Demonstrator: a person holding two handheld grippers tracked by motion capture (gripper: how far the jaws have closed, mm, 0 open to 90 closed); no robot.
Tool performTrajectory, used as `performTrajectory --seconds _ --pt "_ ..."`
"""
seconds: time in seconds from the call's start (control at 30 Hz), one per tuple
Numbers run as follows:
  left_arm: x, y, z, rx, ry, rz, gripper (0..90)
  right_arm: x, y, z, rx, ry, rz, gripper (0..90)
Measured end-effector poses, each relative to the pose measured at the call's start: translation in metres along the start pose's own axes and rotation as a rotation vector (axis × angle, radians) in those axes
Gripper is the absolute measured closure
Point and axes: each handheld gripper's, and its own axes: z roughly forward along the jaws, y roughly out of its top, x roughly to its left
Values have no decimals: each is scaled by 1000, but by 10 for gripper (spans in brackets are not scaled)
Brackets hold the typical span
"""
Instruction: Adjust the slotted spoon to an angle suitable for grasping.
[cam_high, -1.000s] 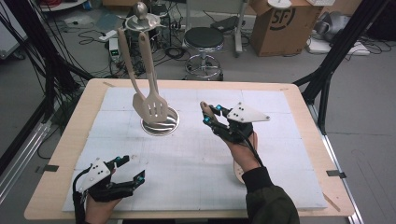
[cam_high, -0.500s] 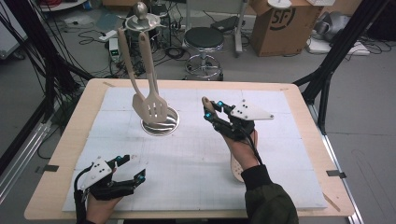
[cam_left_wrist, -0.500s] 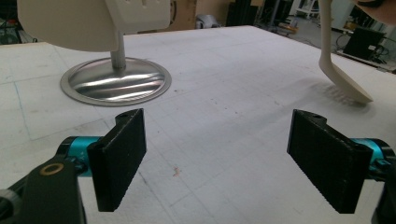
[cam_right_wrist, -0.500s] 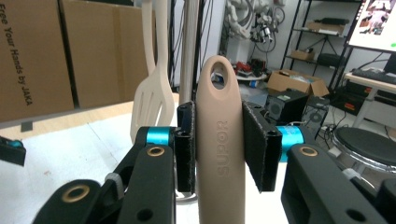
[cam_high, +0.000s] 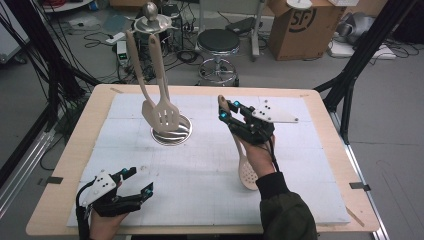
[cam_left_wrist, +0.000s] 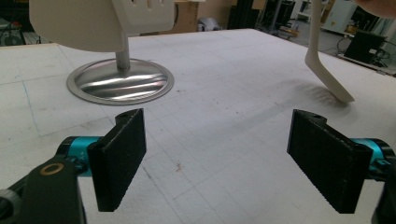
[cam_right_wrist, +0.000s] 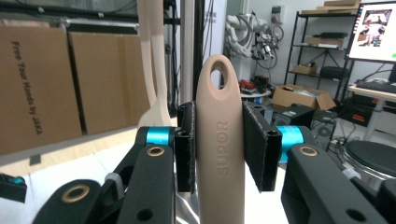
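The beige spoon (cam_right_wrist: 219, 154), its handle stamped "SUPOR", stands clamped between the pads of the right tool (cam_right_wrist: 219, 149), at about three o'clock on the bench (cam_high: 70, 165) with its slotted bowl hanging low. At eleven o'clock stands the utensil rack (cam_high: 170, 131); beyond, one cardboard box (cam_high: 305, 25) reads "SF", another (cam_right_wrist: 37, 84) "Free Your Hands by JAKA". The left tool (cam_left_wrist: 219, 158) rests at seven o'clock, pads wide apart around nothing.

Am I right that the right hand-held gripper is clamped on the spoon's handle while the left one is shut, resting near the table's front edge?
Not quite: the left hand-held gripper is open, not shut. The left gripper view shows its jaws standing wide apart with nothing between them. The rest holds: the right hand-held gripper is clamped on the spoon by its handle, and the left one rests near the table's front edge.
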Motion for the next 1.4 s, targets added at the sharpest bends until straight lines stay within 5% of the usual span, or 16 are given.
performTrajectory --seconds 0.83,1.4 --pt "3 0 -1 -7 -3 -6 201 0 17 22 -93 35 35 675" --pt "2 0 -1 -2 -4 -3 201 1 21 17 -177 74 80 676"
